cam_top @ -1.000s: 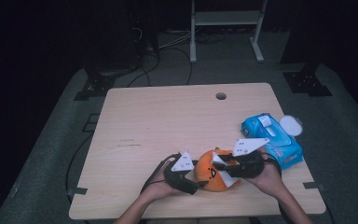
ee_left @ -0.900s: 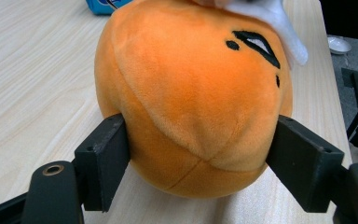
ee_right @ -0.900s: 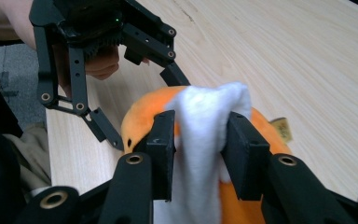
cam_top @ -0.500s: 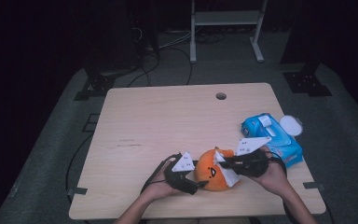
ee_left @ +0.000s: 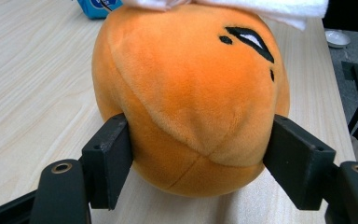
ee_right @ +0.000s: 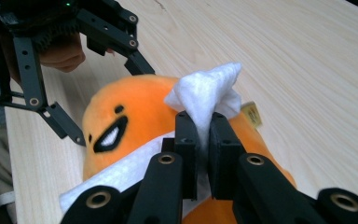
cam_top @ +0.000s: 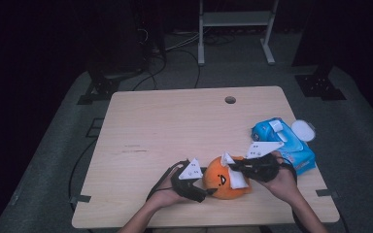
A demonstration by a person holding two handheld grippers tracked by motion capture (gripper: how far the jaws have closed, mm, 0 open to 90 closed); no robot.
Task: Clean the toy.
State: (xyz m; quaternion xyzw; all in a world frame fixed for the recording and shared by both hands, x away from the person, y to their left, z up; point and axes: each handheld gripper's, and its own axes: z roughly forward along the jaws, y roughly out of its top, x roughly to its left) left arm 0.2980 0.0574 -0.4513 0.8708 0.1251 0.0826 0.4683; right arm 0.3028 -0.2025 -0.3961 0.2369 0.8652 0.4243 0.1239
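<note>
An orange plush toy (cam_top: pixel 221 182) with a stitched black face lies near the table's front edge. My left gripper (cam_top: pixel 205 190) reaches in from its left, and its jaws have just been closing with the plush (ee_left: pixel 191 93) between them. Both pads now press into its sides around my left gripper's tips (ee_left: pixel 198 149). My right gripper (cam_top: pixel 233 170) comes from the right and is shut on a bunched white wipe (ee_right: pixel 209 93) on top of the plush (ee_right: pixel 135 116). The wipe (cam_top: pixel 238 178) drapes down the toy's right side.
A blue wipes pack (cam_top: pixel 284 143) with its white lid (cam_top: pixel 303 130) flipped open lies at the right edge of the wooden table (cam_top: pixel 175 126). A cable hole (cam_top: pixel 230 100) sits near the far edge. Dark floor, cables and stand legs surround the table.
</note>
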